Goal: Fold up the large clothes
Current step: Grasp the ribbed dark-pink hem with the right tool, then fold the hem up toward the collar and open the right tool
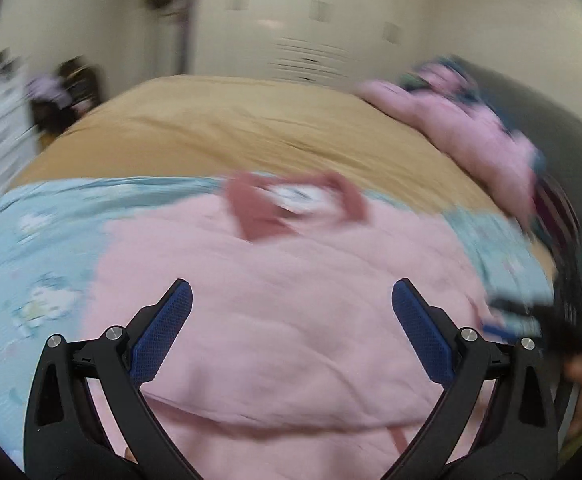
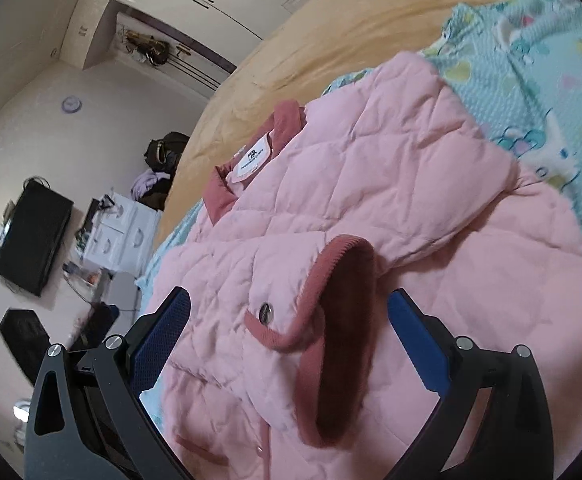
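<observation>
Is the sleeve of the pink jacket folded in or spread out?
Folded in. The sleeve's dark pink cuff lies on top of the pink jacket, near a snap button, not out on the blue blanket.

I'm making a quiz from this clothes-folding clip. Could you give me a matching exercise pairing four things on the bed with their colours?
Things:
1. quilted jacket
2. jacket collar
3. patterned sheet
4. bed cover

Colours:
A. mustard tan
B. light blue with cartoon prints
C. pale pink
D. darker rose

Pairs: 1-C, 2-D, 3-B, 4-A
</observation>
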A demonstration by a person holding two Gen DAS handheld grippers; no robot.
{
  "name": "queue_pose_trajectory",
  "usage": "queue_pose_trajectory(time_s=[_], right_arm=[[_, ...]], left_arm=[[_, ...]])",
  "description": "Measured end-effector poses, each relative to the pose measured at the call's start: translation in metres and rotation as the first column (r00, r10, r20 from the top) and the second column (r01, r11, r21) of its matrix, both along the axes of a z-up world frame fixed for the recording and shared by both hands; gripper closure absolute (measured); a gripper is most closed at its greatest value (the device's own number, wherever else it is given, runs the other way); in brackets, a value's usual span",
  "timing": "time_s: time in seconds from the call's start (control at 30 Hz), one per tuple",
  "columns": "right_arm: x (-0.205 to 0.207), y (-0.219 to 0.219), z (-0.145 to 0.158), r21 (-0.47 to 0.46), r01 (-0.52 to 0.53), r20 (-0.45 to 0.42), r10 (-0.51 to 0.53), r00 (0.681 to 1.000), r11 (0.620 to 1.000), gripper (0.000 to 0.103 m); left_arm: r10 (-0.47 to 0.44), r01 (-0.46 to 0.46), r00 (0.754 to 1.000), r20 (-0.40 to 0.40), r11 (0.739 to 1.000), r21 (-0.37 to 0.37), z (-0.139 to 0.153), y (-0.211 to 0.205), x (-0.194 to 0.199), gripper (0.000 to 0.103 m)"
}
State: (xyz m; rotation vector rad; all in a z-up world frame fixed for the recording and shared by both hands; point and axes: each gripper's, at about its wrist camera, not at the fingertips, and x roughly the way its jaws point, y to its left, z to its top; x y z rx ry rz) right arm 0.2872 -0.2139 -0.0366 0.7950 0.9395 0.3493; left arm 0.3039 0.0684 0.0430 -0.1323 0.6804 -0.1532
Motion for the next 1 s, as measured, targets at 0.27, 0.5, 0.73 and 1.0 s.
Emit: queue_pose_trajectory(time_s=[0.27, 0.5, 0.73, 1.0], right_arm=[[0.015, 0.021, -0.014, -0.006, -0.012, -0.014, 0.012, 1.000, 1.000, 0.038], [0.020, 0.036, -0.008, -0.139, 0.007, 0.078, 0.003, 0.997, 0.990, 0.090], [0.037, 0.064, 0.072, -0.299, -0.040, 0.286, 0.129, 0.949, 0.953, 0.092], [0.055, 0.082, 0.158, -0.489, 0.015, 0.459, 0.243, 0.854, 0.872, 0.093]], left_arm=[[0.211, -0.209, 0.977, 0.016, 0.973, -0.095, -0.011, 0.102, -0.006, 0.009], [0.336, -0.327, 0.941, 0.034, 0.932, -0.158, -0.016, 0.152, -0.014, 0.009], [0.356, -0.346, 0.934, 0.018, 0.917, -0.199, -0.019, 0.167, -0.009, 0.009], [0.333, -0.321, 0.943, 0.027, 0.925, -0.201, -0.023, 0.151, -0.004, 0.009]])
